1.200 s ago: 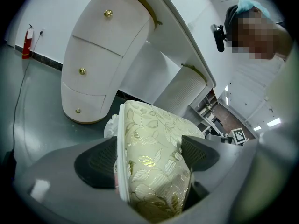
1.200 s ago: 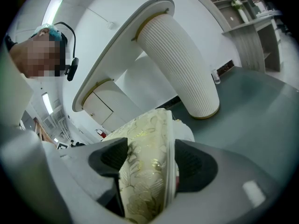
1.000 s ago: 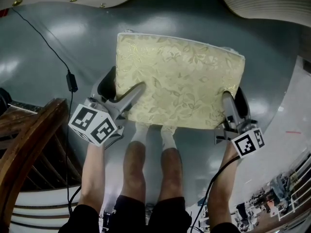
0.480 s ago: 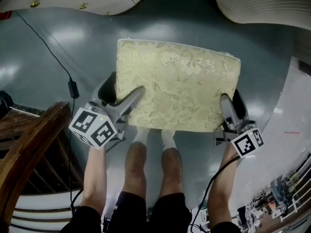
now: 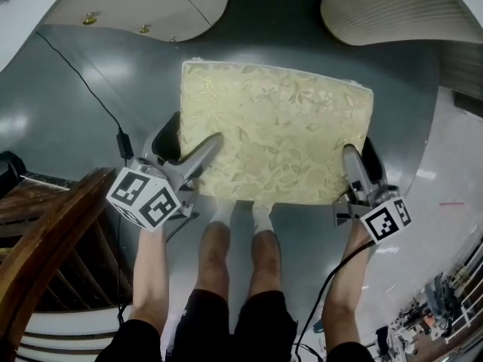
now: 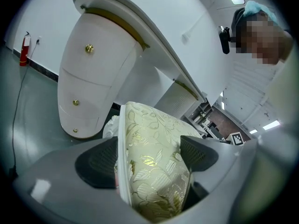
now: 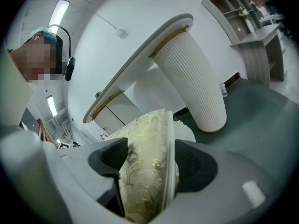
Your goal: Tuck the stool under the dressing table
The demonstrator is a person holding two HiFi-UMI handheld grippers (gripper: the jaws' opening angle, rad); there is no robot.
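Note:
The stool [image 5: 275, 142], with a gold floral cushion, stands on the grey floor between the dressing table's drawer pedestal [image 5: 151, 6] and its ribbed pedestal [image 5: 385, 10]. My left gripper [image 5: 192, 138] is shut on the cushion's left edge, and the left gripper view shows the cushion [image 6: 149, 157] pinched between both pads. My right gripper [image 5: 362, 155] is shut on the right edge, with the cushion [image 7: 149, 167] filling its jaws. In the gripper views the drawer pedestal [image 6: 93, 83] and the ribbed pedestal [image 7: 196, 78] stand just beyond the stool under the white tabletop [image 7: 140, 64].
A brown wooden chair frame [image 5: 45, 240] stands at the lower left. A black cable [image 5: 83, 81] with an inline switch runs across the floor on the left. The person's legs [image 5: 238, 255] stand just behind the stool. A paler floor area [image 5: 445, 202] lies to the right.
The stool sits a little further forward, and both pedestals of the dressing table show more at the top of the head view. Both grippers keep their hold on the cushion.

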